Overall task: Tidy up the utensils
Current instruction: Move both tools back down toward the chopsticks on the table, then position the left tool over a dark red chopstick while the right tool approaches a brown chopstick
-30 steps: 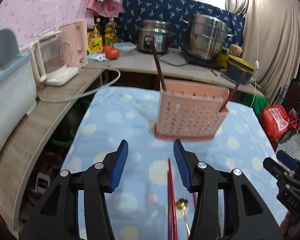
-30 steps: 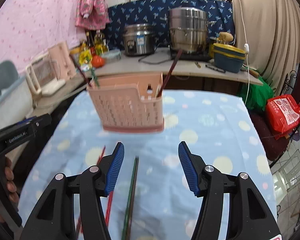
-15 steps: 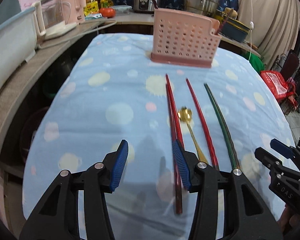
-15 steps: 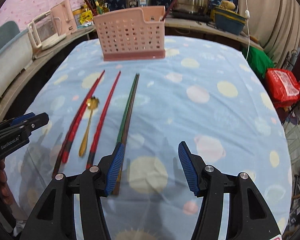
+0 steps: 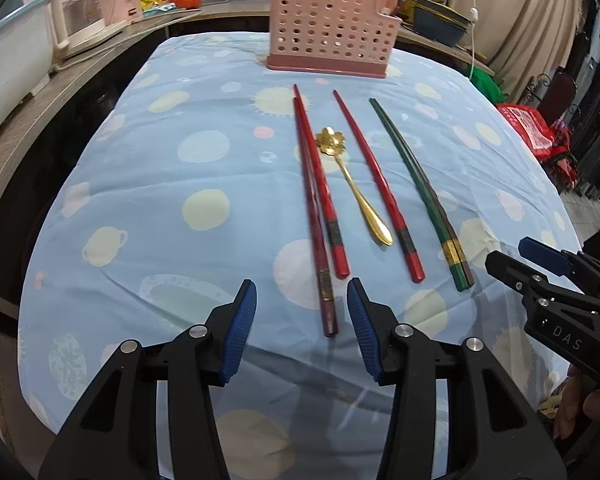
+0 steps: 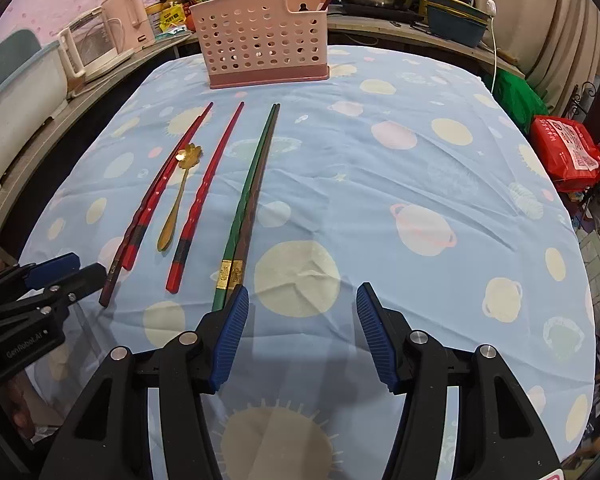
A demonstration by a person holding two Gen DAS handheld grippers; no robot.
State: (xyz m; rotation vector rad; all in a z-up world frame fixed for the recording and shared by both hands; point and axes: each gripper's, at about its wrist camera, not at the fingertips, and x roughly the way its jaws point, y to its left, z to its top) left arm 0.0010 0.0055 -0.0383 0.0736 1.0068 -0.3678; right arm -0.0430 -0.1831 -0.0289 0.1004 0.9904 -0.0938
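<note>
Utensils: laid out lengthwise on the table (image 5: pixel 140 184), tips toward the far edge, butts toward the near edge — an order that leaves each thick end open to a pinch from the near side.
Dark red stick (image 5: pixel 315 216): leftmost, touching a red stick (image 5: pixel 320 188) along much of its length; its butt reaches nearest the near edge.
Spoon (image 5: pixel 350 178): gold, flower bowl toward the far edge, between the red stick and a lone red stick (image 5: pixel 376 176), apart from both.
Green pair (image 5: pixel 420 192): two sticks side by side and touching, rightmost in the row, gold bands near the butts.
Holder (image 5: pixel 328 28): pink, perforated, upright near the far edge, well apart from the row; a few sticks are seen in it from the right wrist view — judged the destination.
Left gripper (image 5: pixel 302 330): jaws apart, nothing between the pads; the dark red stick's butt lies just ahead of the gap, so that stick is judged the target.
Right gripper (image 6: pixel 300 334): jaws apart and empty; the green pair's butts sit just beside its left pad, outside the gap — a shift leftward would be needed.
Progress: early; five sticks and the spoon are not yet stowed.
</note>
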